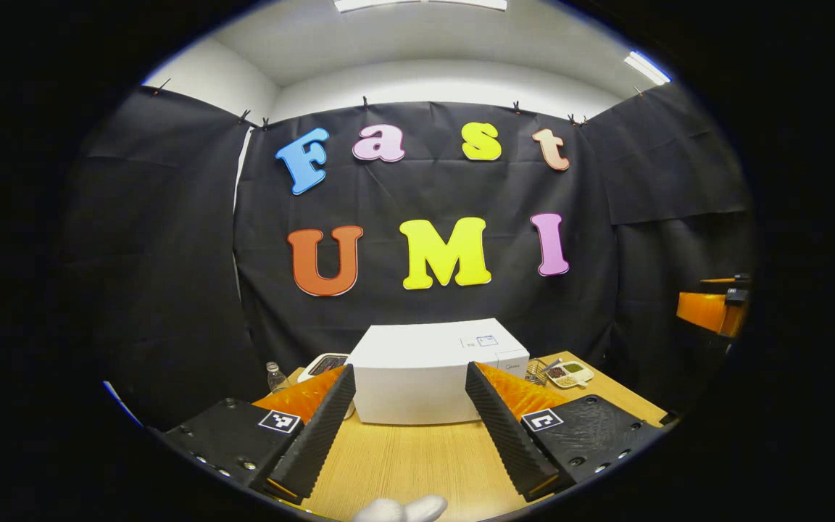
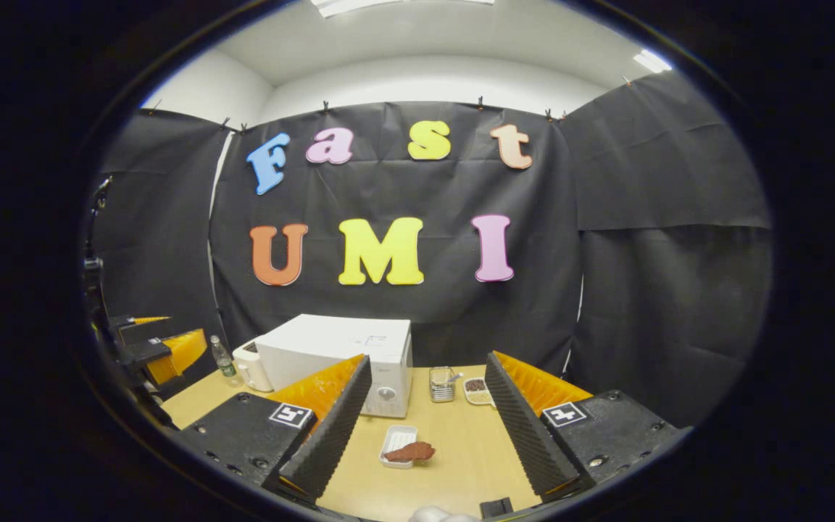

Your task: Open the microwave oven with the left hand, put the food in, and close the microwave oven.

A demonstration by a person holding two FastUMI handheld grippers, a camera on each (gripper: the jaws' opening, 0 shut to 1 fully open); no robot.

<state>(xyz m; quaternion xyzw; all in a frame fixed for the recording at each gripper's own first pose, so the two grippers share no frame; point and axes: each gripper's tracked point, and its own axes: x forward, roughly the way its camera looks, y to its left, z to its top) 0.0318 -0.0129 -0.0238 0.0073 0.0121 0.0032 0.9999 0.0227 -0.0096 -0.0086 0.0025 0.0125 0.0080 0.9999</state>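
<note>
**Desk:** Black cloth walls a small booth around a wooden table, under ceiling strip lights. Where does the job stand?

**Photographer:** At the start, by my reading. The white microwave oven sits at the back of the table with its door shut, and the food, a reddish-brown piece, lies on a small white tray on the bare wood in front of it, toward its right-hand end. Nothing is in hand.

**Desk:** And the claws?

**Photographer:** Both spread wide and empty. The left gripper hangs level over the table, squared on the microwave's front, well short of it. The right gripper is held off to the right, angled in, the tray framed between its fingers, not touching it. In the left gripper view the right one shows far off at the edge.

**Desk:** Next move?

**Photographer:** Opening the door, I'd judge, with the left. That means carrying it forward to the door's edge or handle; I cannot make out a handle from here, only the dial panel at the microwave's right end. The right would wait, then close on the tray or the food.

**Desk:** Anything else on the table?

**Photographer:** A plastic bottle and a pale appliance left of the microwave, a wire basket and a small dish to its right.
</note>
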